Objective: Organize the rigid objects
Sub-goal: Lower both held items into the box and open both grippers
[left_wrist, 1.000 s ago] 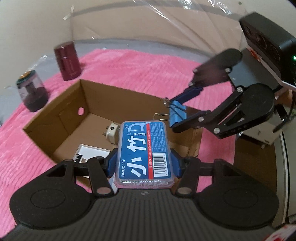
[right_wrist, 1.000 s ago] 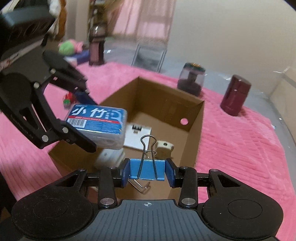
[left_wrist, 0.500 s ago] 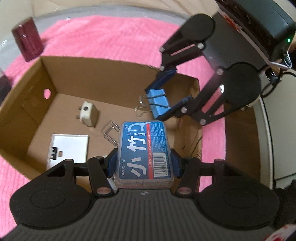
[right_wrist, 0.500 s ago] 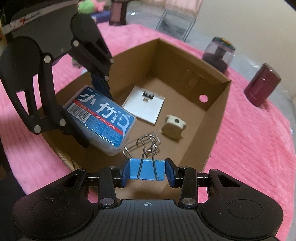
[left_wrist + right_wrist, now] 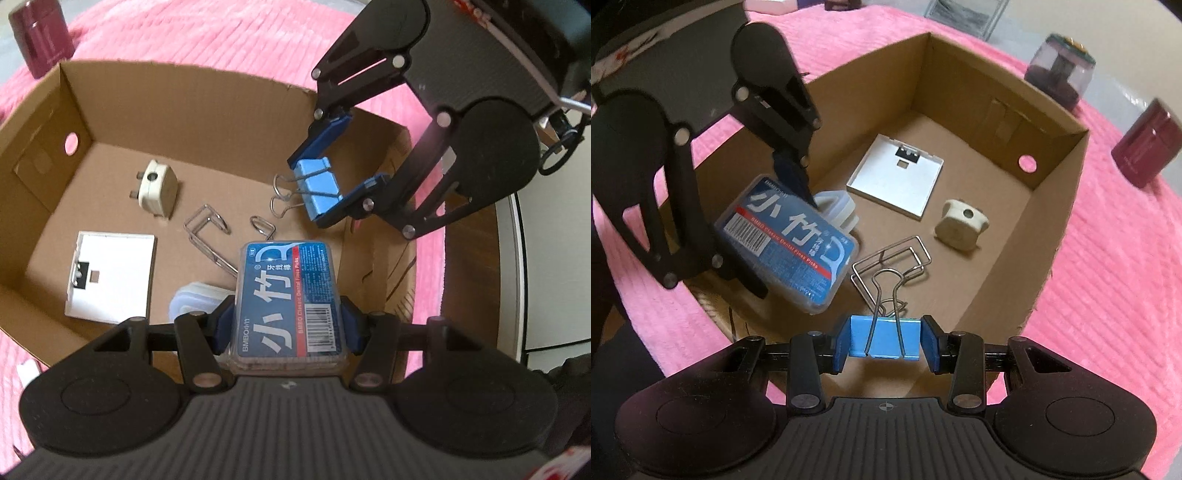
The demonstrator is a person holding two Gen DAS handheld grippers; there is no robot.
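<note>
Gripping the floss pick box (image 5: 288, 302) between its fingers, the left gripper (image 5: 289, 326) holds it over the near end of the cardboard box (image 5: 177, 88); right gripper (image 5: 885, 341) fingers are clamped on the blue binder clip (image 5: 884, 338), also above the box interior. On the box floor: white adapter plug (image 5: 157, 186), flat white plate (image 5: 110, 273), wire clip (image 5: 210, 236), all apart. Cardboard box sits on pink fabric (image 5: 1108, 277).

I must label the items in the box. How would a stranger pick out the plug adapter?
Find the open cardboard box on the pink blanket. On its floor, toward the wall with the round hole, lies the plug adapter. It is the only chunky cream block.
</note>
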